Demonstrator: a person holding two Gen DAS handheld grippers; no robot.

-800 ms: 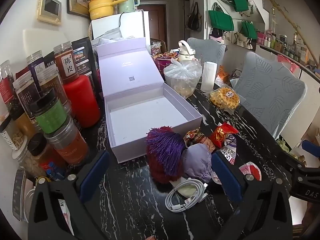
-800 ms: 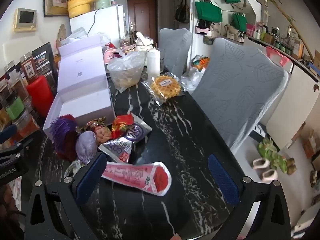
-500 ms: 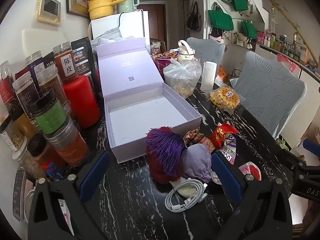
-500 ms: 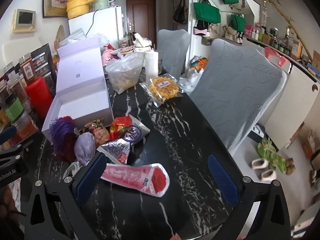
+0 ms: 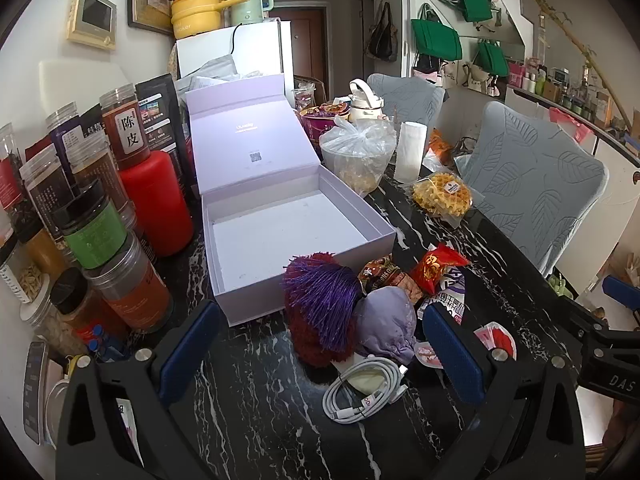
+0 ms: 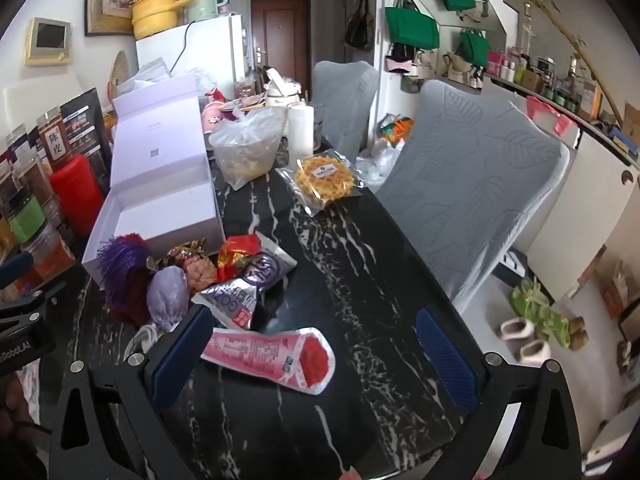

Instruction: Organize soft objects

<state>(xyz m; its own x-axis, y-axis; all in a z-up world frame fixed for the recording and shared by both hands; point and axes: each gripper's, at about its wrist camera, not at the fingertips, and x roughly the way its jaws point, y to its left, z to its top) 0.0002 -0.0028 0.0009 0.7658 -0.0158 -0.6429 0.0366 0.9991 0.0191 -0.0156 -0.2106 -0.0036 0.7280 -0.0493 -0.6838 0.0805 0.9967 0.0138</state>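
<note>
An open lilac box [image 5: 280,236] [image 6: 160,216] stands empty on the black marble table [image 5: 248,400], lid tipped back. Just in front of it lie a purple-and-red fringed pompom [image 5: 320,304] [image 6: 124,272] and a lilac cloth pouch [image 5: 388,324] [image 6: 166,300], among snack packets [image 5: 438,266]. My left gripper [image 5: 320,350] hovers wide open above and in front of the pompom and pouch, touching neither. My right gripper [image 6: 312,346] is open too, over a pink packet with a red rose [image 6: 272,354].
Spice jars and a red bottle [image 5: 154,204] line the left edge. A coiled white cable [image 5: 364,394] lies by the pouch. A bagged bowl [image 5: 356,156], a paper roll [image 5: 409,152] and wrapped waffles [image 6: 326,178] sit further back. Grey chairs [image 6: 468,184] stand on the right.
Both views have shifted only slightly; the objects on the table have not moved and both grippers stay open.
</note>
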